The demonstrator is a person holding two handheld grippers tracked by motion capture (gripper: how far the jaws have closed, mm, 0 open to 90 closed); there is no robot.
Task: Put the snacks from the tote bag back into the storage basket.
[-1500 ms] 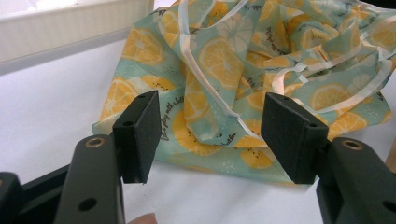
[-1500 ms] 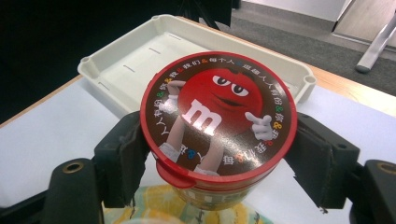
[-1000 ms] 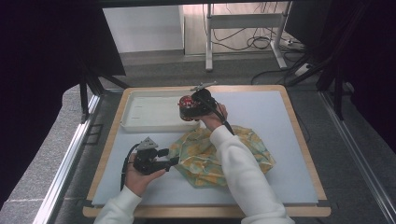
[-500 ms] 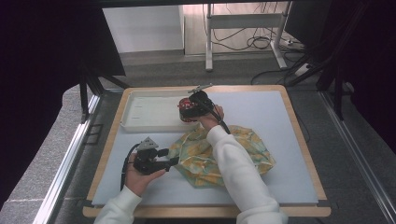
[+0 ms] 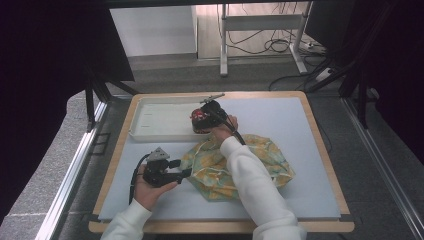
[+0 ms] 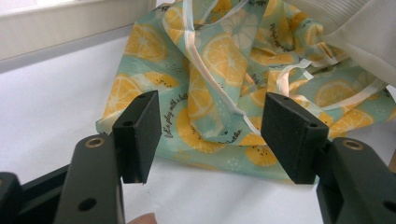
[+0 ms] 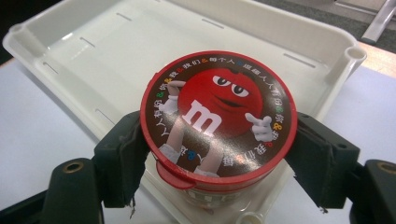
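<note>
So there's one round candy tub (image 7: 219,123) with a red lid and a cartoon candy face on it, one white plastic tray (image 5: 162,117), and one lemon-print fabric bag (image 5: 235,162) crumpled on the table (image 5: 310,120). Two tools, one per hand.

The right tool (image 7: 219,158) is grasping the tub, a black pad pressed on each side just under the lid rim. From the right gripper view the tub sits right over the tray's near edge, and I honestly can't tell if it's resting on the tray or hanging just above it. In the high view that's the tray's right end, near the back of the table.

The left tool (image 6: 217,135) is released, jaws wide apart and pointed at the near left edge of the bag, with the cloth lying in front of the gap and neither pad pressing on it. It sits low near the front left of the table.

The white sleeve (image 5: 255,180) of the right arm stretches straight across the bag, covering its middle. Beyond the table there's a metal stand with cables (image 5: 265,42) on the floor
</note>
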